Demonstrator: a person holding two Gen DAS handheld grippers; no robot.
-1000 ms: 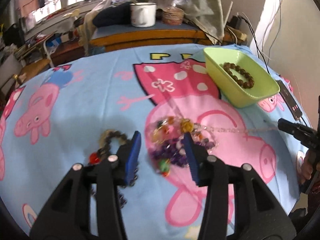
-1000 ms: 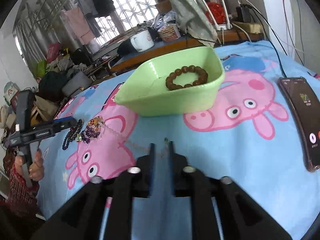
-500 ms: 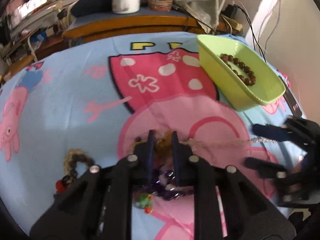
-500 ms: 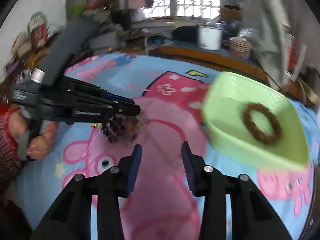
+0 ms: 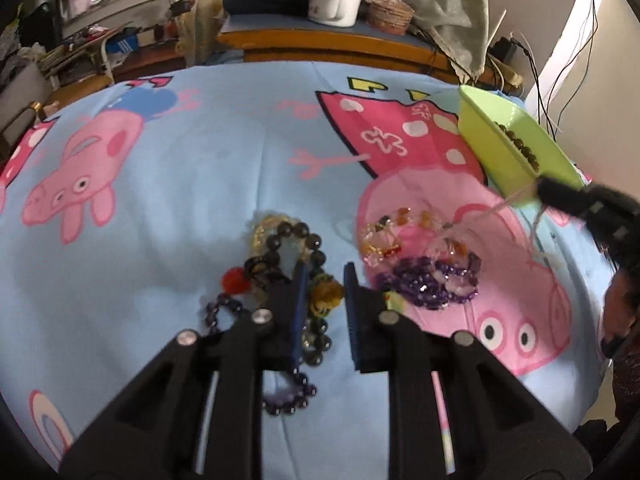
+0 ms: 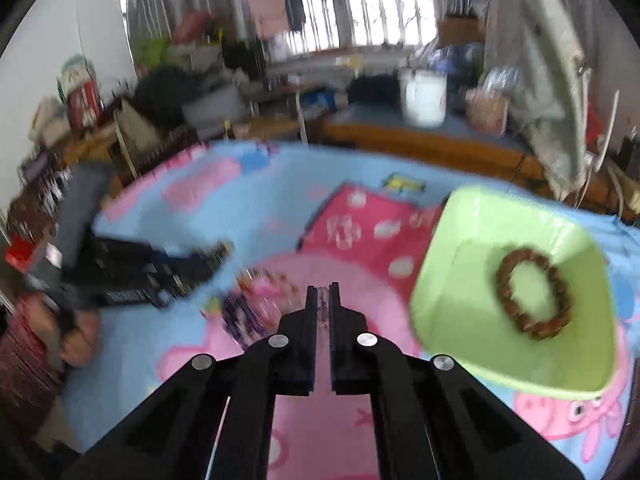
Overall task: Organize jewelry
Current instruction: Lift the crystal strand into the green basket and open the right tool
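My left gripper [image 5: 323, 278] is partly open over a yellow bead charm [image 5: 325, 294] in a pile of dark bead bracelets [image 5: 288, 248] on the cartoon cloth. A purple bead pile [image 5: 432, 284] and clear amber beads [image 5: 384, 236] lie to its right. My right gripper [image 6: 323, 296] is shut on a thin pale chain [image 5: 508, 202], which runs taut from the jewelry pile to its tip. It also shows at the right edge of the left wrist view [image 5: 560, 196]. The green tray [image 6: 472, 280] holds a brown bead bracelet [image 6: 532, 292].
A wooden bench at the back carries a white mug [image 5: 334, 0] and a woven basket [image 5: 390, 14]. Cables hang by the wall at the right. The blue cartoon cloth [image 5: 180, 184] covers the table.
My left gripper moved left from the colored pile to the dark bracelets and opened slightly. My right gripper closed on the chain and lifted it near the tray.
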